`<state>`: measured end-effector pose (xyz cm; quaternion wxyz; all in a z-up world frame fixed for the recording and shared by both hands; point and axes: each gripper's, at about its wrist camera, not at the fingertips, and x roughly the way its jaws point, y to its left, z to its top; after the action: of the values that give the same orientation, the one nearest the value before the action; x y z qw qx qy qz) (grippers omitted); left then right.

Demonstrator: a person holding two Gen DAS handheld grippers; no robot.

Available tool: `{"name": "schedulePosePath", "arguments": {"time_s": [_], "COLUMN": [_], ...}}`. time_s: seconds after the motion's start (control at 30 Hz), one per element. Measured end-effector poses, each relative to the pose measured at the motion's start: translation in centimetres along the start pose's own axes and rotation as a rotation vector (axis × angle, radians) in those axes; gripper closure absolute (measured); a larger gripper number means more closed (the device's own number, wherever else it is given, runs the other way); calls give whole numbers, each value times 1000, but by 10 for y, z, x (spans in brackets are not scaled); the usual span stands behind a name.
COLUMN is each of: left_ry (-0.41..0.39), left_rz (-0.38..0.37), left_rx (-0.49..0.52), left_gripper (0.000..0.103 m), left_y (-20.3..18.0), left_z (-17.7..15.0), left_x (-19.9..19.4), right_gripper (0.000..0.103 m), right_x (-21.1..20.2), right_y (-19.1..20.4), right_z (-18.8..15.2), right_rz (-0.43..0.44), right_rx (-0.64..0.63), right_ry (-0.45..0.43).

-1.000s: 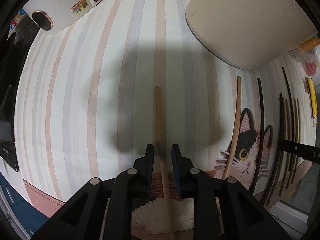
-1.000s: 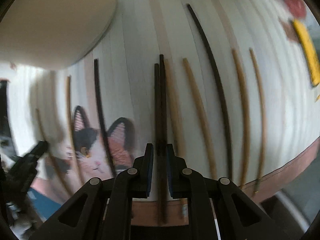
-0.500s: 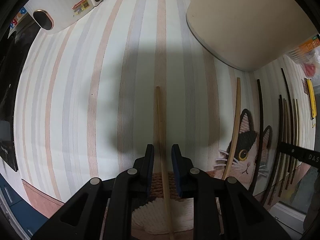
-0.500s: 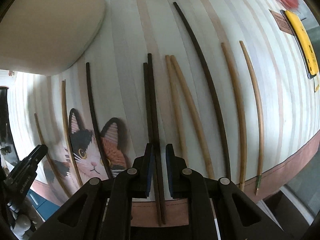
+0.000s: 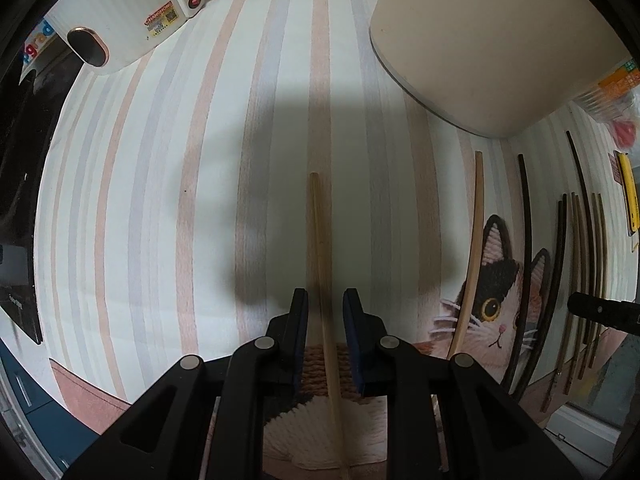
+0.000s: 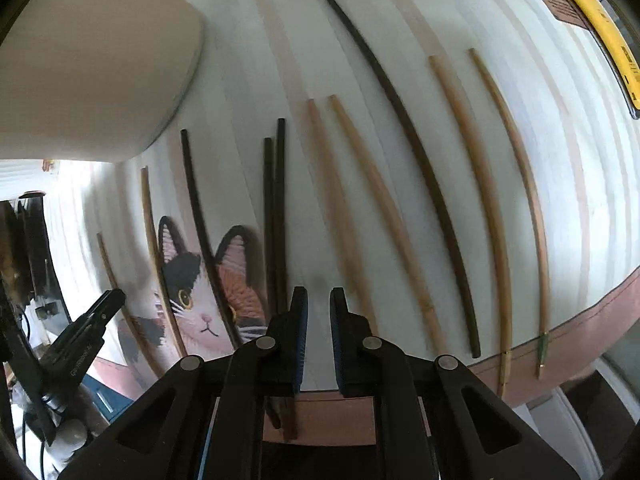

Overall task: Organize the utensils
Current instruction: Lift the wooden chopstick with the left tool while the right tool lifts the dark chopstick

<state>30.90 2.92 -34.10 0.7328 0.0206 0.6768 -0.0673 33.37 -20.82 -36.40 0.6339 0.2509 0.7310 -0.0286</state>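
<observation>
My left gripper [image 5: 325, 300] points straight down and is shut on a light wooden chopstick [image 5: 318, 232], which runs away from me along a pink stripe of the cloth. My right gripper [image 6: 319, 300] is shut and empty over bare cloth. A pair of dark chopsticks [image 6: 276, 208] lies just left of its left finger. To its right lie two light chopsticks [image 6: 376, 200], one long dark chopstick [image 6: 416, 152] and two thin light ones [image 6: 476, 168]. A light chopstick [image 5: 468, 260] and a dark one [image 5: 528, 240] lie across the cat picture.
A large beige rounded object [image 5: 480, 40] stands at the back. A white appliance [image 5: 132, 20] sits at the far left. A yellow tool [image 6: 600, 32] lies at the far right. The chopsticks overhang the pink front hem of the cloth [image 6: 320, 412].
The right gripper has shifted right: the dark pair that ran between its jaws now lies left of them. The left gripper still holds its chopstick in the same place.
</observation>
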Motion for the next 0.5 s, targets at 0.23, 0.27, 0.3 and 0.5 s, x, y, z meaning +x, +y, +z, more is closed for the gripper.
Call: {"name": "schedulePosePath", "arguments": {"time_s": [0.23, 0.27, 0.3, 0.5], "left_ry": [-7, -8, -8, -12], "left_rz": [4, 4, 5, 6], "left_rx": [-1, -1, -2, -2], "left_gripper": [86, 86, 86, 86], "left_y": [-4, -4, -4, -3], "left_z": [-3, -4, -4, -5], "left_x": [2, 2, 3, 2], "right_gripper": [90, 90, 89, 89], "right_x": [6, 10, 14, 14], "right_y": [12, 17, 16, 27], "right_z": [-1, -2, -3, -7], "right_rz": [7, -4, -16, -184], "right_rx": [-33, -45, -53, -118], "right_ry": [1, 4, 7, -6]}}
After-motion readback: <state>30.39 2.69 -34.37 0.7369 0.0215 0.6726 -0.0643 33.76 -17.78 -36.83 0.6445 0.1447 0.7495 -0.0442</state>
